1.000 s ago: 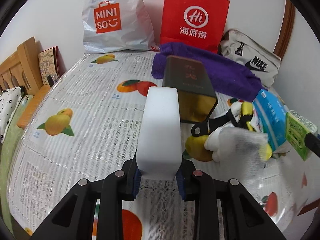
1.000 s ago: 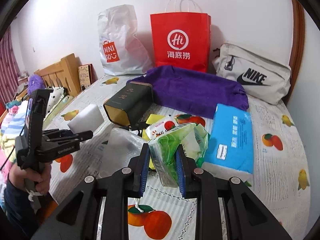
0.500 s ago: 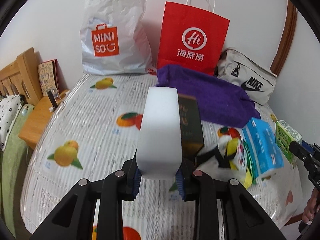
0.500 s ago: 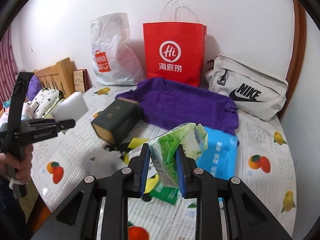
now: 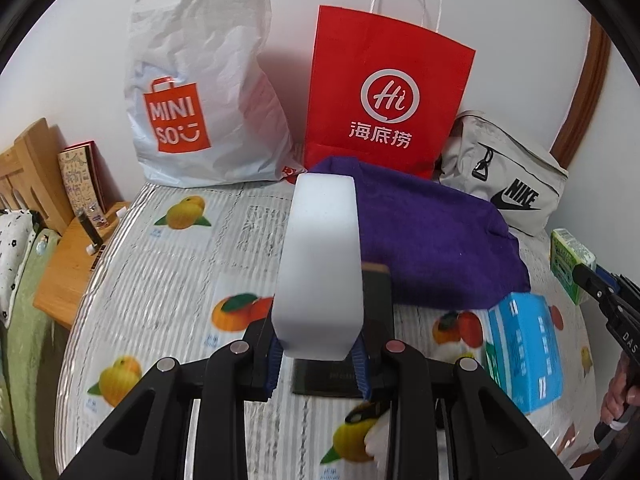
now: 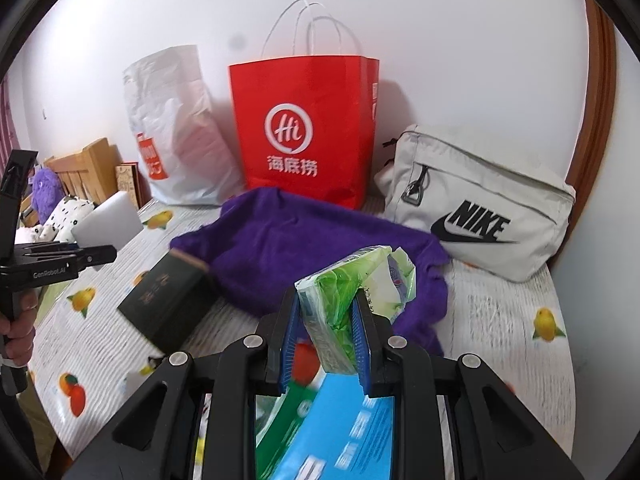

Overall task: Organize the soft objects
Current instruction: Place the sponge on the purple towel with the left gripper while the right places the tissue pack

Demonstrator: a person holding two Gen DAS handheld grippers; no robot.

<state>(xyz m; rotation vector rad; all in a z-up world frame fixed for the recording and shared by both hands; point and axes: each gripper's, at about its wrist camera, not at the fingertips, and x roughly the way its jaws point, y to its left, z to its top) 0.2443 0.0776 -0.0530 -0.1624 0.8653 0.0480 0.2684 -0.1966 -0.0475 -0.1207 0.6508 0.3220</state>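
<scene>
Three bags stand ahead of the grippers: one white plastic bag (image 5: pixel 200 92), one red paper bag (image 5: pixel 384 96), one grey pouch (image 5: pixel 504 180). One purple towel (image 5: pixel 432 240), one dark box (image 6: pixel 168 300), and one blue pack (image 5: pixel 528 352) lie nearer.

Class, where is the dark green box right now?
In the right wrist view the dark green box lies on the table, left of centre, its far end against the purple towel, below the red bag.

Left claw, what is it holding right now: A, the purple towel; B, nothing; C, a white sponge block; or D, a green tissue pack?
C: the left claw is shut on the white sponge block, while the green tissue pack sits in the right claw.
</scene>
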